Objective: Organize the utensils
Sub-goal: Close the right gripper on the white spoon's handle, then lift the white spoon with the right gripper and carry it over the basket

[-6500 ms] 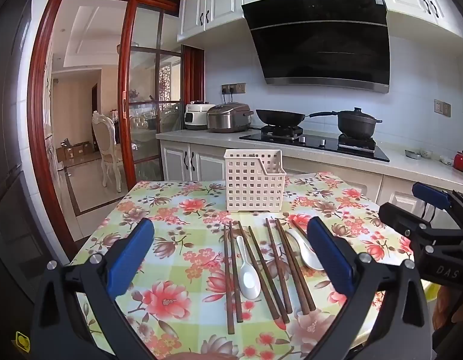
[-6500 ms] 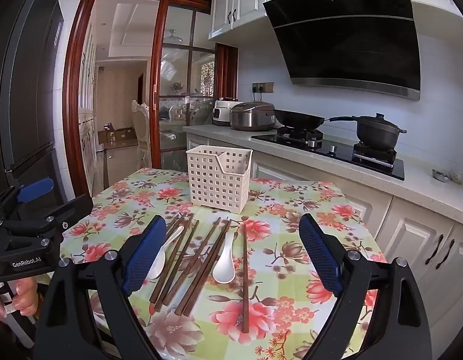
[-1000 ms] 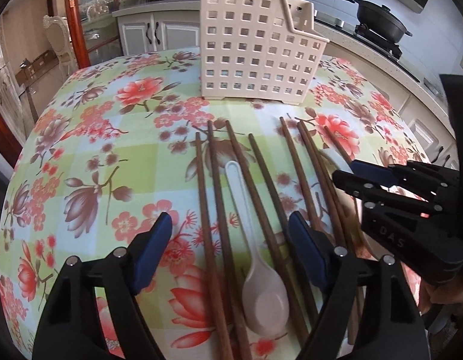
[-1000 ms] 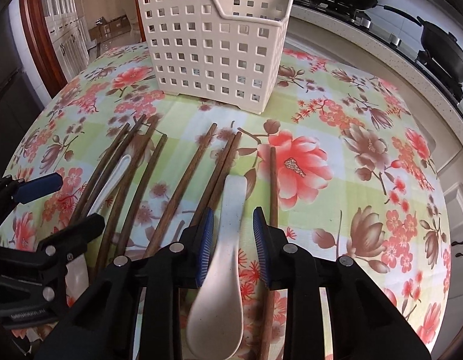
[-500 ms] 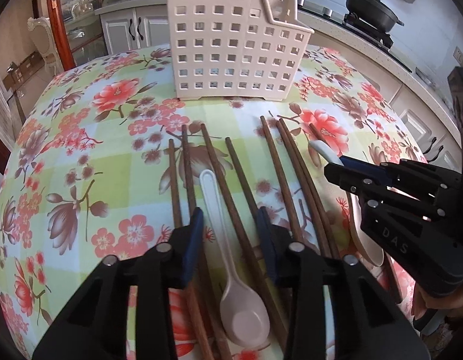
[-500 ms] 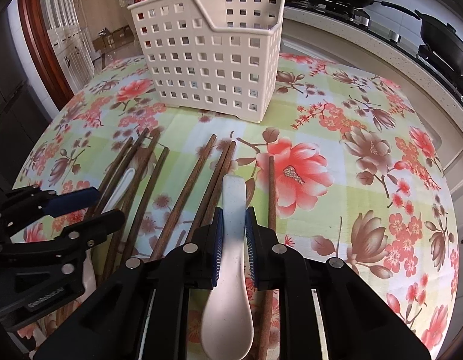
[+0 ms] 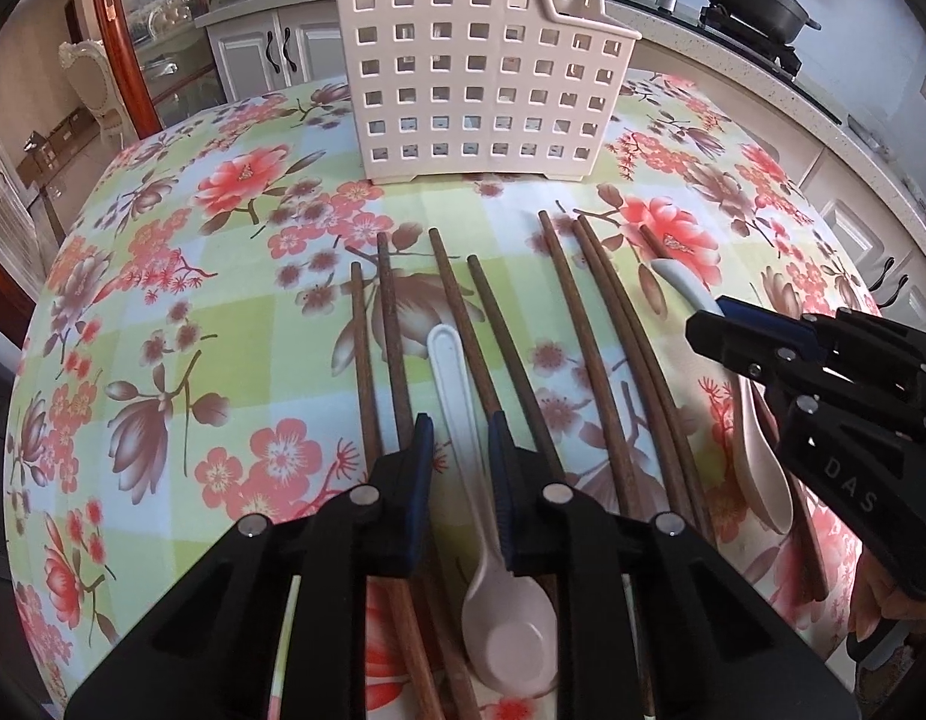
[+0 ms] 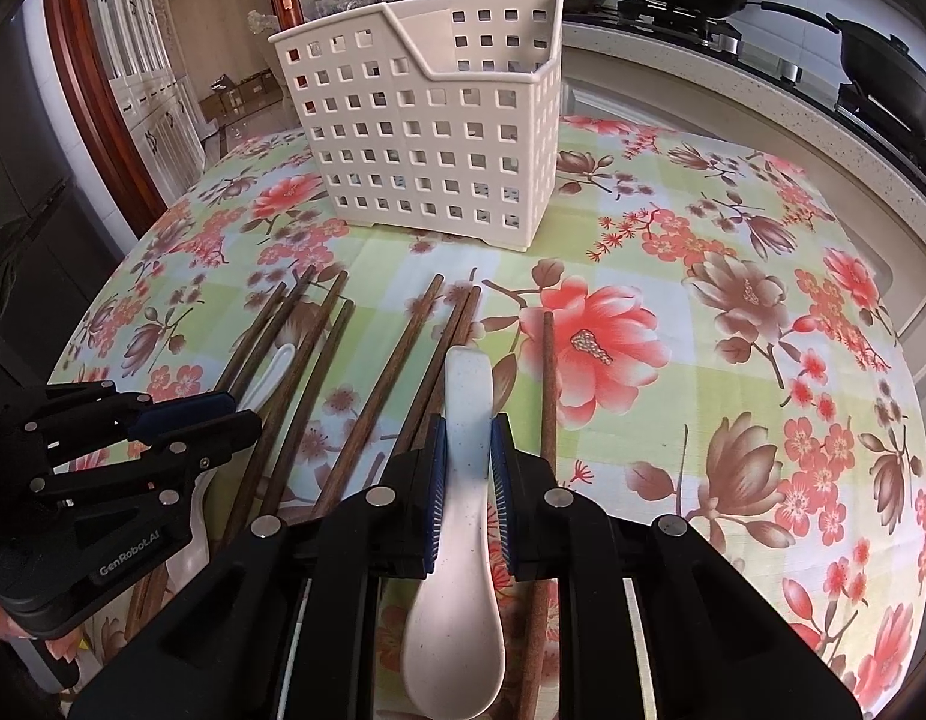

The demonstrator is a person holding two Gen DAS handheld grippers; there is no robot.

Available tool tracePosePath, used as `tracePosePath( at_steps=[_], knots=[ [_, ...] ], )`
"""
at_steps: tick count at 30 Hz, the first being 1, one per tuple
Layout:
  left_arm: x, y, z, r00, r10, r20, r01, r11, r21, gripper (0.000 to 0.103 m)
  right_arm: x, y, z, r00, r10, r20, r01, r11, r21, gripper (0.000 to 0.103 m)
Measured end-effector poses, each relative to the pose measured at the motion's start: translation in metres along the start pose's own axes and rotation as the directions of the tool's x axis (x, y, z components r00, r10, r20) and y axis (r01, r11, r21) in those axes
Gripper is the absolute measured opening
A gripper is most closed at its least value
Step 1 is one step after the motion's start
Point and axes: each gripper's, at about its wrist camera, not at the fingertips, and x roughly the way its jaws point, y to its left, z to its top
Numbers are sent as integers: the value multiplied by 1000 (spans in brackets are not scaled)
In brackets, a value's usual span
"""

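Spoons were the items in hand at this moment, one per gripper. Right gripper (image 8: 467, 441) had its fingers (image 8: 435, 468) clenched on the handle of a white spoon (image 8: 456, 618), bowl toward the camera, handle tip pointing at the basket (image 8: 426, 138); whether it had left the table (image 8: 733, 312) could not be told. Left gripper (image 7: 456, 450) stood with its fingers (image 7: 417, 468) narrowed around the handle of a second spoon (image 7: 505, 630), a thin gap visible each side, so not yet gripping; that spoon lay flat among the chopsticks (image 7: 589, 348). Judged ceramic or hard plastic: stiff, smooth, likely slippery and liable to chip, so mid-handle is the sound place to hold, with the bowl's weight hanging behind the fingers. Chopsticks would be light, rigid and prone to roll. Right wrist view showed the basket's open top and lowered front wall; left wrist view showed only its perforated side, but revealed the near gap around its own spoon.
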Motion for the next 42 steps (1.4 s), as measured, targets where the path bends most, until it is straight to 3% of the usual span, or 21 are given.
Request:
tracePosePath(
  at_steps=[6, 18, 23, 33, 42],
  knots=[
    [2, -1, 2, 1000, -1, -12, 1, 1000, 3, 12, -3, -2, -1, 1000, 0, 9, 0, 1000, 6, 17],
    [5, -9, 2, 999, 32, -22, -31, 999, 38, 13, -7, 0, 0, 1000, -6, 17, 6, 1000, 4, 17],
    [4, -4, 3, 1000, -11, -17, 11, 1000, 14, 10, -13, 1, 1, 999, -7, 33, 7, 1000, 1, 17],
    [-47, -7, 4, 991, -33, 129, 32, 999, 14, 10, -47, 2, 8, 992, 1, 129, 0, 1000, -9, 17],
    [-92, -8, 1, 965, -29, 260, 24, 999, 22, 10, -70, 10, 8, 984, -18, 175, 25, 999, -37, 17]
  ],
)
